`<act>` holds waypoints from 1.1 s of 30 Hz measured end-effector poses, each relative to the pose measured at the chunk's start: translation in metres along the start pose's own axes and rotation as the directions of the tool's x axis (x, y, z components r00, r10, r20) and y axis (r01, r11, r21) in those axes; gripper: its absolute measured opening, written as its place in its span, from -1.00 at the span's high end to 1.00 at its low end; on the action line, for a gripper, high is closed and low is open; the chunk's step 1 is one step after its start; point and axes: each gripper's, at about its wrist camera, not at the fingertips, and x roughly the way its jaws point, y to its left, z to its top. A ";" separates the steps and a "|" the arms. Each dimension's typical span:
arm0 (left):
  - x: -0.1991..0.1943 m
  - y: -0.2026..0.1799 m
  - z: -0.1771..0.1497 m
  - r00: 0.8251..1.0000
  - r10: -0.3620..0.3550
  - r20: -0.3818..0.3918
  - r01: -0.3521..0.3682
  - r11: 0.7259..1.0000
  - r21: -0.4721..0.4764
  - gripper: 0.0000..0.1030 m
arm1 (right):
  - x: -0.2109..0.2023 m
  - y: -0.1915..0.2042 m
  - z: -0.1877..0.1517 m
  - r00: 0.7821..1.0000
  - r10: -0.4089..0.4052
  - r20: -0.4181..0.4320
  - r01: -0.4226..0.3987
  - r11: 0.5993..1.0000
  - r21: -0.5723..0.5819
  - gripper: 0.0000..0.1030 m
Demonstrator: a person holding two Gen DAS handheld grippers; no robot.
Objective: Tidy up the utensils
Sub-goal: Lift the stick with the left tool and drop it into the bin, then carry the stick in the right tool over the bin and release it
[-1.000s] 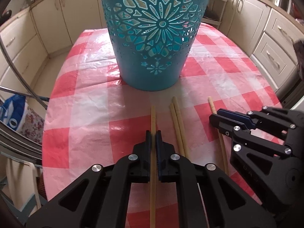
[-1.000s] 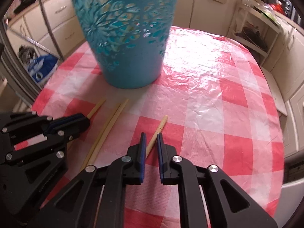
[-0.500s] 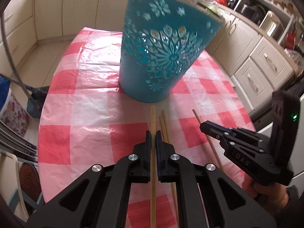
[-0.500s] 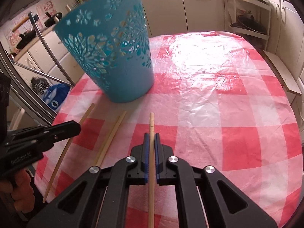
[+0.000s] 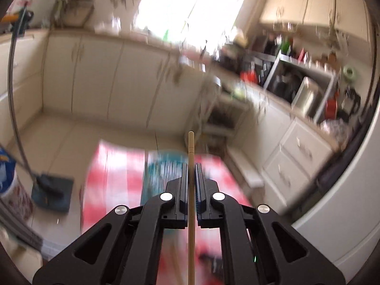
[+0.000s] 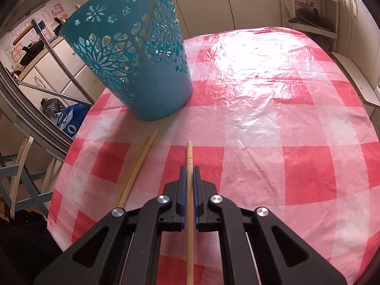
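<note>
- Left gripper (image 5: 190, 166) — jaws clamped on a chopstick (image 5: 191, 152), whose tip juts past the fingertips; the view behind it is blurred.
- Below it, blurred: the teal bin (image 5: 161, 166) and the checked cloth (image 5: 111, 166).
- Background in the left view: cabinets (image 5: 104, 76) and a bright window (image 5: 185, 7).
- Right gripper (image 6: 189, 169) — jaws clamped on a second chopstick (image 6: 189, 154), angled down over the red-and-white cloth (image 6: 273, 118).
- Bin (image 6: 137, 54): upright on the cloth, with cut-out flower patterns, ahead and left of the right gripper.
- Loose pair of chopsticks (image 6: 140, 161): flat on the cloth, side by side and touching, left of the right gripper, far ends near the bin's base.
</note>
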 end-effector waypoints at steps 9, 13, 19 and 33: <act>0.085 -0.015 0.052 0.973 0.104 0.208 -0.093 0.994 -0.062 0.91 | 0.001 0.000 0.002 1.000 0.009 -0.002 -0.009 1.000 -0.011 0.88; 0.110 -0.010 0.046 0.972 0.145 0.183 -0.132 0.988 -0.079 0.91 | 0.001 -0.002 0.003 1.000 0.020 -0.009 -0.021 1.000 -0.013 0.88; 0.125 0.003 0.026 0.976 0.181 0.121 -0.170 0.981 -0.095 0.90 | 0.002 0.001 0.004 1.000 0.011 -0.014 -0.012 0.999 -0.033 0.88; 0.025 0.037 -0.036 0.961 0.270 0.060 -0.257 0.952 -0.168 -0.24 | -0.003 0.000 0.003 0.999 -0.011 -0.031 0.008 0.994 -0.112 0.51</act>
